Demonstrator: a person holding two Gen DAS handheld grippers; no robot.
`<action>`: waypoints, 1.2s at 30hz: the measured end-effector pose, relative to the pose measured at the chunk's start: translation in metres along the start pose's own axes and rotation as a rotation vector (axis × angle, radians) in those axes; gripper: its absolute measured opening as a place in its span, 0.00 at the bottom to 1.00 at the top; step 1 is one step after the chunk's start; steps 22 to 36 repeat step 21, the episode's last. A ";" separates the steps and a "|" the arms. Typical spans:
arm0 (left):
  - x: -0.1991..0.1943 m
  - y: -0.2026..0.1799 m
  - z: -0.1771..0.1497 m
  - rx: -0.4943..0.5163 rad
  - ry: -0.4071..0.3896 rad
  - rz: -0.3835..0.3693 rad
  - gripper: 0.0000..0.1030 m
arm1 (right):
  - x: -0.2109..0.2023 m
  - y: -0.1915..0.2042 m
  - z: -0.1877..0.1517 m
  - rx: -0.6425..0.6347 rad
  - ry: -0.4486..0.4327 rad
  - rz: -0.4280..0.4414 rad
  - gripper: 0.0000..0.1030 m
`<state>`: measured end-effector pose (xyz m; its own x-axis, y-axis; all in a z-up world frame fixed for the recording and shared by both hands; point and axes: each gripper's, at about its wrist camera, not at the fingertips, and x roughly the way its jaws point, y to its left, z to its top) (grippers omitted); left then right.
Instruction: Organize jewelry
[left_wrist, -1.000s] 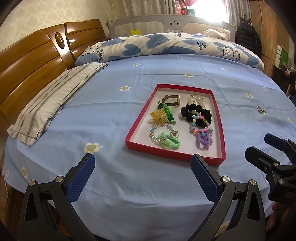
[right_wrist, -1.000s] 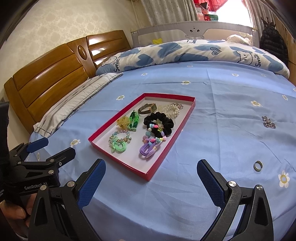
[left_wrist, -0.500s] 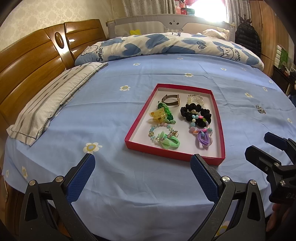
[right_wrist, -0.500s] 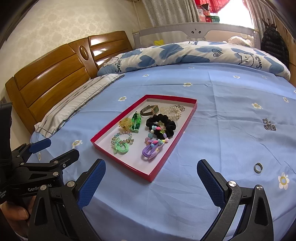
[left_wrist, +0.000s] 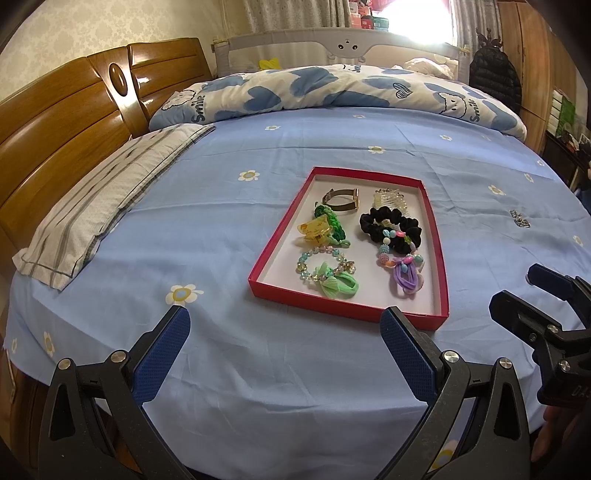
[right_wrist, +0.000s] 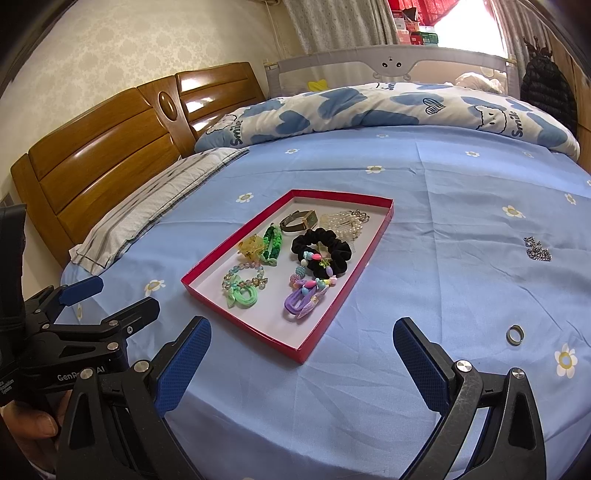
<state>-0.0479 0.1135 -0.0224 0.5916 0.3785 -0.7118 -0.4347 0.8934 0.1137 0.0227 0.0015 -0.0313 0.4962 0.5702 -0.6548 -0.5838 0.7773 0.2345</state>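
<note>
A red tray (left_wrist: 346, 312) sat on the blue bedsheet (left_wrist: 207, 221), full of hair ties, bracelets, a watch (right_wrist: 300, 220) and a comb. Right of the tray, well apart from it, a ring (right_wrist: 514, 335) and a sparkly clip (right_wrist: 537, 250) lay on the sheet. Both the left gripper (left_wrist: 284, 343) and right gripper (right_wrist: 301, 354) hung near the tray's near edge, jaws wide, holding nothing.

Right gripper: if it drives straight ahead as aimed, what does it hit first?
Probably bare bedsheet, then the near right corner of the red tray. The open right gripper holds nothing; depth is unclear.
</note>
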 end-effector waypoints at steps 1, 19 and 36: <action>0.000 0.000 0.000 0.000 -0.001 0.001 1.00 | 0.000 0.000 0.000 0.001 0.000 0.001 0.97; 0.004 -0.002 0.006 -0.002 0.008 -0.002 1.00 | 0.000 -0.001 0.001 0.005 0.007 0.002 0.97; 0.005 -0.003 0.007 -0.002 0.013 -0.005 1.00 | 0.001 -0.002 0.002 0.006 0.009 0.002 0.97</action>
